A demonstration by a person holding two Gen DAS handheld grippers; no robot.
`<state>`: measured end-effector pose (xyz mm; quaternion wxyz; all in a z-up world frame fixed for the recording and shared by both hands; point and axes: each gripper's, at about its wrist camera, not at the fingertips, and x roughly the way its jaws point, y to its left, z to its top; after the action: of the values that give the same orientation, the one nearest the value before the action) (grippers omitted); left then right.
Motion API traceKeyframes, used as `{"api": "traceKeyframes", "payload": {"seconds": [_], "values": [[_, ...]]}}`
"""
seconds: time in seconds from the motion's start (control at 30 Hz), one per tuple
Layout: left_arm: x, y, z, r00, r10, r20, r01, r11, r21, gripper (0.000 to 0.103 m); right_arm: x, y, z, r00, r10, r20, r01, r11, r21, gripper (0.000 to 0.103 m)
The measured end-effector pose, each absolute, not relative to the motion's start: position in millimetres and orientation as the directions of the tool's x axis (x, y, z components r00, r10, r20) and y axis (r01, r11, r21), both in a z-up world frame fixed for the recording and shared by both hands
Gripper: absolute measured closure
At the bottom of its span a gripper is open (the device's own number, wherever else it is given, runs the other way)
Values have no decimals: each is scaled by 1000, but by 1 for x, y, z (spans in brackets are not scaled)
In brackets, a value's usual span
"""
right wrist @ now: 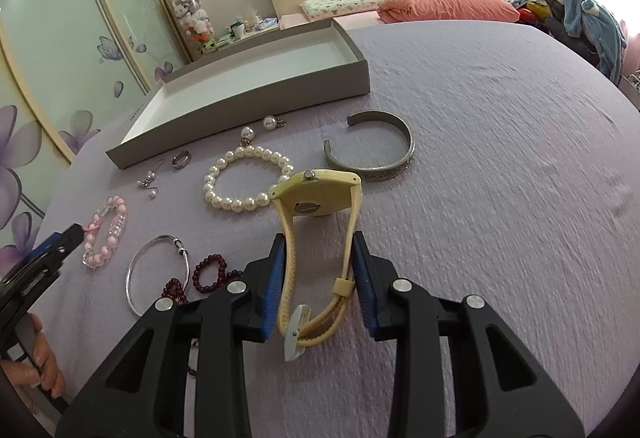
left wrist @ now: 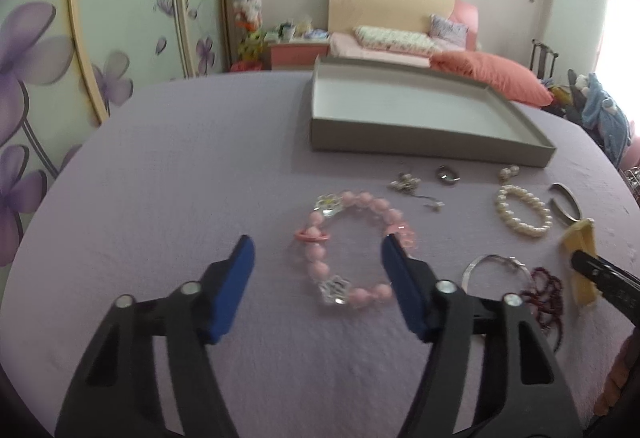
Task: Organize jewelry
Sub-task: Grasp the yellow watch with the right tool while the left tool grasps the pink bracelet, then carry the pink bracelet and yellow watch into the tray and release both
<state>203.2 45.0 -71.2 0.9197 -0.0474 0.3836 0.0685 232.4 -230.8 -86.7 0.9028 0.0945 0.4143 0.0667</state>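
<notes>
The right gripper (right wrist: pixel 319 244) is closing its blue pads on the two sides of the strap of a pale yellow wristwatch (right wrist: pixel 316 234), and both pads are touching the band, so it is gripping the watch by the strap loop. The watch face is standing up in front of the fingers, just beside the pearl bracelet (right wrist: pixel 244 180) and near the grey metal cuff bangle (right wrist: pixel 374 154), on the lilac cloth (right wrist: pixel 500 158). The strap is looking like soft rubber or plastic: it is light and it is bending easily, so a hold near the buckle is letting the heavier case hang and swing; a grip closer to the case would probably be steadier. The left gripper (left wrist: pixel 317 244) is hovering with its jaws wide apart over the pink bead bracelet (left wrist: pixel 352 250) and is holding nothing. This bracelet is probably elastic and floppy, with clear flower charms that may be brittle, so pinching one side of the ring across the beads seems better than pressing the charms. The round beads may be slippery between the pads. The shallow grey box (left wrist: pixel 420 118) is lying open behind the jewelry, with nothing inside as far as the views are showing, so the sorting seems to be only beginning.
</notes>
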Motion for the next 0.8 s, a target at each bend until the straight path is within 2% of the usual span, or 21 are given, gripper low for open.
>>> {"api": "traceKeyframes", "payload": {"seconds": [0.13, 0.43, 0.6, 0.8], "values": [[216, 51, -82, 655, 56, -754, -158, 985, -64, 63, 236, -231, -87, 645, 216, -733, -52, 969, 240, 69], [227, 45, -90, 619, 79, -781, -158, 987, -25, 80, 236, -231, -86, 650, 235, -723, -66, 965, 254, 69], [221, 41, -90, 616, 91, -782, -152, 988, -5, 89, 235, -232, -85, 655, 241, -716, -71, 963, 260, 69], [216, 37, -87, 630, 82, -772, -136, 991, -6, 90, 233, -232, -81, 667, 247, -703, -81, 962, 261, 69]]}}
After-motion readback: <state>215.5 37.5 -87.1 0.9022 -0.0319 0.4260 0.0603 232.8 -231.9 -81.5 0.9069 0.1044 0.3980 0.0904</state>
